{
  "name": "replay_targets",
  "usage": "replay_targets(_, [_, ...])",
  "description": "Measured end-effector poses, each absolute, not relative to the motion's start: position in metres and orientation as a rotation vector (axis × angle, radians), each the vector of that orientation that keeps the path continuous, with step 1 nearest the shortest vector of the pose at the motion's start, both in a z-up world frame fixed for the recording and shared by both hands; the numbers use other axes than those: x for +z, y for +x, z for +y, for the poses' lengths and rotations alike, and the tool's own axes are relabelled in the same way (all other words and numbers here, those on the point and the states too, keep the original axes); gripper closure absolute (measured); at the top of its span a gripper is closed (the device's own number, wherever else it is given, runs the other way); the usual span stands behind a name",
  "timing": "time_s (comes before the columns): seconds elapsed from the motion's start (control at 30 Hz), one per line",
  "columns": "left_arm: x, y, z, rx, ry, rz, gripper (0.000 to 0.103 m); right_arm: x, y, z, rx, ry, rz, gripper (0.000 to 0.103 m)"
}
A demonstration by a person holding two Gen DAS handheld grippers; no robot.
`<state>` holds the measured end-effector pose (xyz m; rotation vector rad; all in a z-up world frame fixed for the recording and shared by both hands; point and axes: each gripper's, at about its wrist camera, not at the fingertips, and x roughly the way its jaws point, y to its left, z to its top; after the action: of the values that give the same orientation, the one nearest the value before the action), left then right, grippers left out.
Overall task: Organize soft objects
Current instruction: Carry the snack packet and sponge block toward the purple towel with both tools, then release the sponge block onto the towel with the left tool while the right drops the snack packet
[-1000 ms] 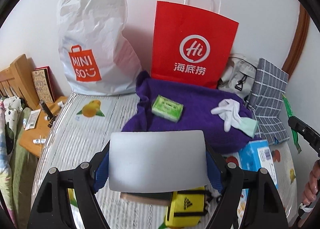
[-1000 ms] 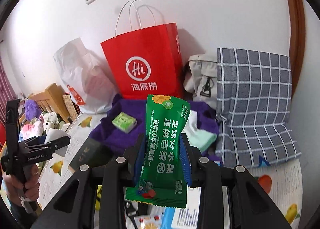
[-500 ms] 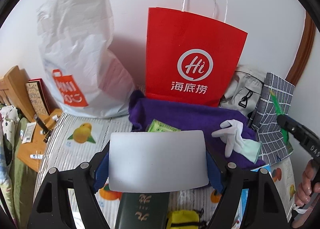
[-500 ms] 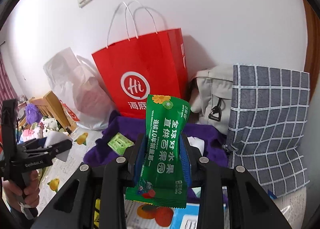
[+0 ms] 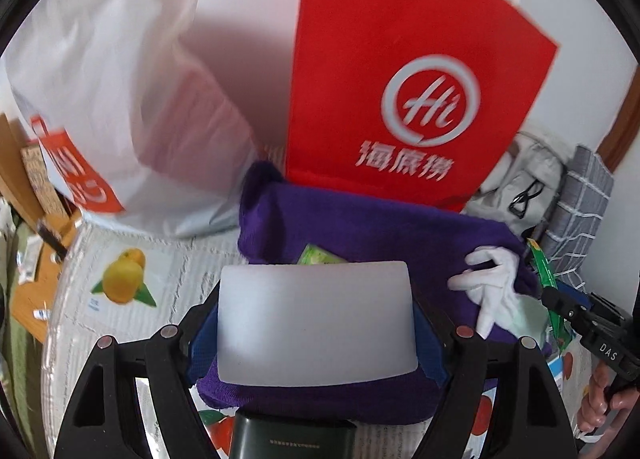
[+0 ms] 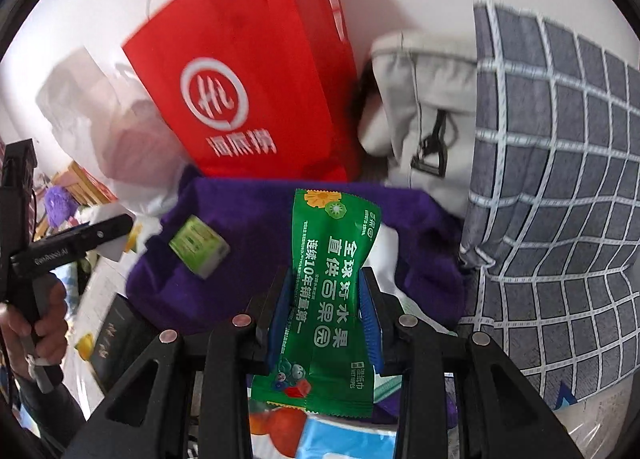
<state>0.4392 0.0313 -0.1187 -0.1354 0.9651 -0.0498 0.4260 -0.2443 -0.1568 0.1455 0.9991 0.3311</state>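
I have little room to work: in my left view the red paper bag [image 5: 400, 71] fills the upper right of the frame and the white plastic bag [image 5: 108, 71] the upper left, both standing against the wall, with the purple blanket [image 5: 360, 227] heaped across the centre right up to their bases. The only open stretch I see is the fruit-printed bed cover [image 5: 132, 299] at the centre left, which ends at a wooden edge along the far left. In my right view the grey checked cushion [image 6: 560, 187] closes off the whole right side, and a pale grey bag [image 6: 424, 111] sits wedged between it and the red bag. I count two standing bags, one blanket, one cushion, one white glove [image 5: 492, 283] lying on the blanket's right end, one small light-green packet [image 6: 198, 245] on the blanket left of centre, and one dark green box [image 5: 292, 439] at the bottom edge. My left hand-held gripper [image 5: 316, 323] is clamped wide on a flat, smooth, pale grey-white pad [image 5: 316, 319] with rounded corners, held low in the centre of its frame over the blanket. My right hand-held gripper [image 6: 326, 319] pinches a glossy green wet-wipes pack [image 6: 328, 299] upright at the lower centre, printed with white characters and fruit.
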Motion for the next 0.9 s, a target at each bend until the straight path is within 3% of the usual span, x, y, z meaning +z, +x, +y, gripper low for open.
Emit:
replay_targets(0.43, [-0.161,0.454,0.012,-0.106,-0.105,1.100,0.023,-0.204,0.444,-0.224,0.290,0.116,1.101,0.069])
replay_targets(0.9, [-0.177,0.462,0.012,-0.103,-0.118,1.163,0.022,-0.210,0.449,-0.218,0.266,0.123,1.070,0.065])
